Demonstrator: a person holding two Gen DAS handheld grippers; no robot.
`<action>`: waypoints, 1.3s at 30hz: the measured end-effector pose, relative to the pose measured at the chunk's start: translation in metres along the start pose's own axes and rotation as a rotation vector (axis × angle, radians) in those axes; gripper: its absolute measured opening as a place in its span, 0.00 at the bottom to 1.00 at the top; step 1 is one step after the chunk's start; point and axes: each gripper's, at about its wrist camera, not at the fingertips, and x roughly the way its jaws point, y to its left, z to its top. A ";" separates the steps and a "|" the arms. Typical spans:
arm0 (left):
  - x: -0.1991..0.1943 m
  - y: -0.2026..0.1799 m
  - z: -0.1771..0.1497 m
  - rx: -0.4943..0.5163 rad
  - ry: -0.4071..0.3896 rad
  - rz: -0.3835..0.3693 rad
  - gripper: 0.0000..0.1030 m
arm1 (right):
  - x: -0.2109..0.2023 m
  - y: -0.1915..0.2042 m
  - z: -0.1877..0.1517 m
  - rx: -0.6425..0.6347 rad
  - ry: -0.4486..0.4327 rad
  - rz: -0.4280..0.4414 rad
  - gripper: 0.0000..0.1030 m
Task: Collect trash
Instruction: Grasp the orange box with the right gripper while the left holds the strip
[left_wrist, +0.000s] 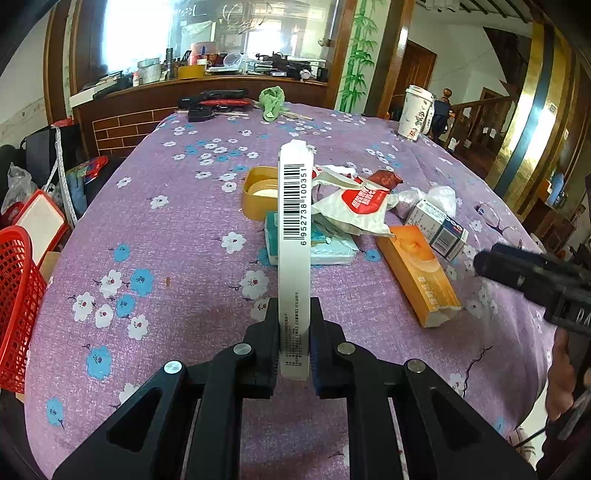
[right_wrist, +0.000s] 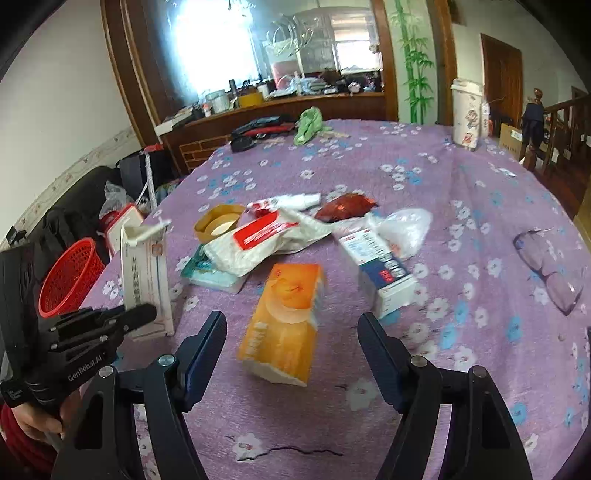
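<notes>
Two grippers: both in view above a round table draped in a purple floral cloth (right_wrist: 461, 206).
Left gripper (left_wrist: 294, 345): black, clamped on the lower end of a long white cardboard box with a barcode (left_wrist: 295, 236); the box stands upright between its jaws, raised over the near left part of the table. The right wrist view shows the same gripper (right_wrist: 142, 317) and box (right_wrist: 147, 273) from the side.
Right gripper (right_wrist: 291, 332): black, jaws spread wide, nothing between them; it hangs above the near end of an orange rectangular carton (right_wrist: 286, 321), not touching it.
Trash pile: lies at the table's middle. The orange carton (left_wrist: 421, 273) sits nearest; a white and blue medicine box (right_wrist: 380, 273) just to its right; a crumpled white and red plastic bag (right_wrist: 266, 240) rests on a pale teal tissue pack (right_wrist: 210, 275); a dark red wrapper (right_wrist: 345, 208) and a clear plastic bag (right_wrist: 404, 225) lie behind.
Yellow round lid (right_wrist: 218, 221): open side up, at the pile's left edge.
Red mesh plastic basket (right_wrist: 70, 277): beside the table's left edge, lower than the tabletop.
Far side of table: a crumpled green cloth (right_wrist: 308, 125) and a white floral paper cup (right_wrist: 466, 112), well apart.
Clear glasses (right_wrist: 550, 273): on the cloth at right, away from the pile.
</notes>
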 end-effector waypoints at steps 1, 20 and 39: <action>-0.001 0.002 0.001 -0.005 -0.004 0.000 0.13 | 0.004 0.004 -0.001 -0.009 0.011 -0.005 0.75; -0.012 0.016 0.001 -0.028 -0.038 0.024 0.13 | 0.024 0.008 -0.007 0.008 0.027 -0.039 0.50; -0.016 0.008 -0.002 -0.003 -0.047 0.062 0.13 | 0.023 0.016 -0.021 -0.028 0.089 -0.018 0.50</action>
